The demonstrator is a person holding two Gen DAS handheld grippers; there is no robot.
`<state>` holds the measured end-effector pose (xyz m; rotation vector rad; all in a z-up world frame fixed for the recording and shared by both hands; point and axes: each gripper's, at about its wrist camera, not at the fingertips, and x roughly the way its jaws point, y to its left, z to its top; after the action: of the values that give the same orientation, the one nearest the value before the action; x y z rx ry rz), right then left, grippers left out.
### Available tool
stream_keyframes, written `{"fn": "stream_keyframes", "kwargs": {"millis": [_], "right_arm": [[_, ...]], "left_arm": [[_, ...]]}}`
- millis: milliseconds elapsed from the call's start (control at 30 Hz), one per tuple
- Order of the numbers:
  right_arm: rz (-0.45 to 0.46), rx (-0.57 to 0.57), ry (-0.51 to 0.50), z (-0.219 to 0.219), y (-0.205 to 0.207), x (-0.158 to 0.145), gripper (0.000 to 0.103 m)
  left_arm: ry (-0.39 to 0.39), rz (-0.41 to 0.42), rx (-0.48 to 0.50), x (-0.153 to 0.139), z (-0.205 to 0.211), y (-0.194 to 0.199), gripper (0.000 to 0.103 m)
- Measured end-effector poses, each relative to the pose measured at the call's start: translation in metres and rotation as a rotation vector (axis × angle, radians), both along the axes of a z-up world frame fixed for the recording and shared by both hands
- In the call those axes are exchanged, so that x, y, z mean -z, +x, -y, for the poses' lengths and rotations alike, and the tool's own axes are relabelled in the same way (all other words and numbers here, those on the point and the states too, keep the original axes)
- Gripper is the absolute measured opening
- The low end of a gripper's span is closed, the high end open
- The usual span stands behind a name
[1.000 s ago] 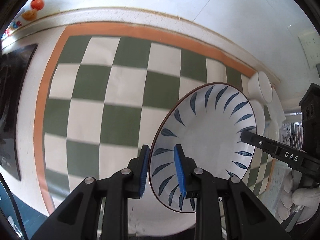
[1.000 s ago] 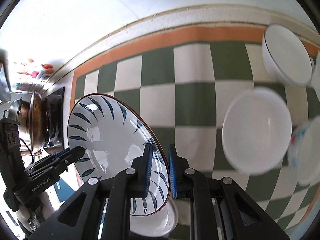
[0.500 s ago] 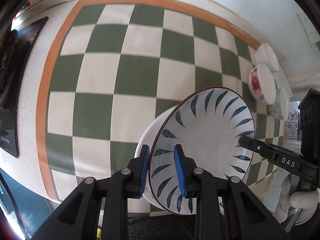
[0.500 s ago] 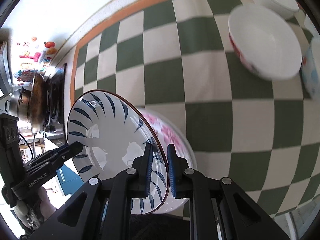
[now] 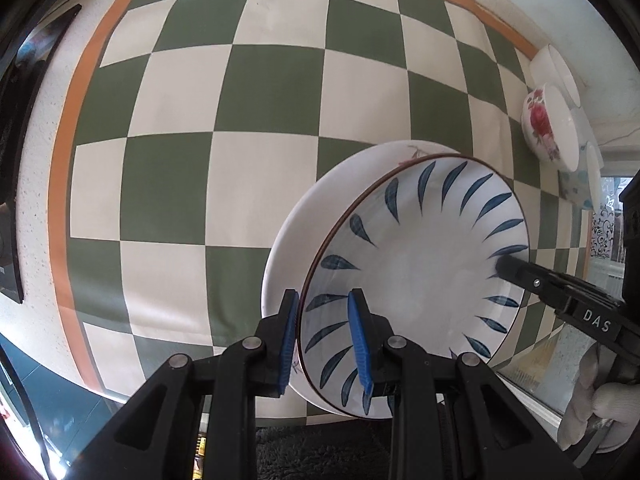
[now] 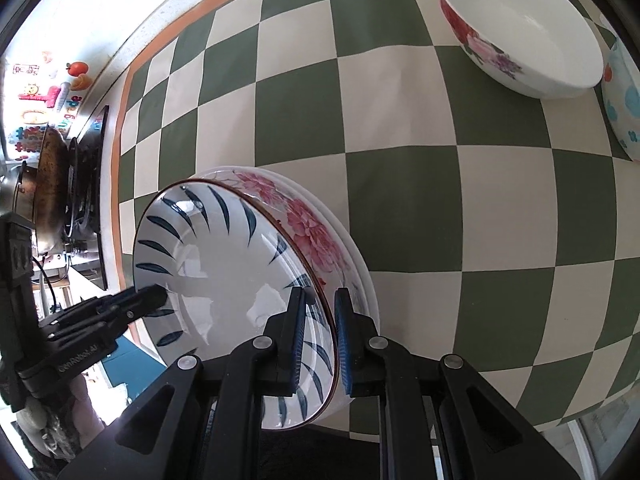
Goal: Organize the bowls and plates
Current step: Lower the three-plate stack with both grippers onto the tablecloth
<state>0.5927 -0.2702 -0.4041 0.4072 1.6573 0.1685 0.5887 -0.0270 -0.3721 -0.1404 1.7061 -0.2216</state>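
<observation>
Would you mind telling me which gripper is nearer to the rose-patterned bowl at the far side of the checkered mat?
Right. The right gripper grips the blue-leaf plate's rim on the side facing the rose bowl; the left gripper grips the opposite rim, farther away.

A white plate [image 5: 416,264] with dark blue leaf strokes round its inner rim and a thin brown edge is tilted over a stack of white plates [image 6: 320,224] printed with pink flowers, near the front edge of the green-and-cream checked cloth. Well apart, at the far right, stand a white bowl with red and pink roses [image 6: 524,32], a pale bowl with blue and orange spots [image 6: 624,100] just beside it, and a plain white bowl [image 5: 554,68] behind
</observation>
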Motion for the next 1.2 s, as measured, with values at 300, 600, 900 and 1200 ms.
{"fn": "stream_keyframes", "kwargs": {"millis": [300,600,900,1200], "right_arm": [[-0.009,-0.026,-0.019,-0.003,0.004,0.005,0.017],[0.003,-0.059,-0.060,-0.017,0.003,0.007,0.017],[-0.014,-0.006,-0.049,-0.012,0.003,0.007,0.018],[-0.009,-0.022,-0.088,-0.016,-0.004,0.003,0.019]], "left_arm": [[0.020,-0.013,0.006,0.009,0.010,-0.002,0.023],[0.026,-0.015,0.004,0.015,0.014,-0.003,0.023],[0.010,-0.038,-0.037,0.018,0.007,-0.005,0.023],[0.040,-0.020,-0.038,0.012,0.007,-0.010,0.023]]}}
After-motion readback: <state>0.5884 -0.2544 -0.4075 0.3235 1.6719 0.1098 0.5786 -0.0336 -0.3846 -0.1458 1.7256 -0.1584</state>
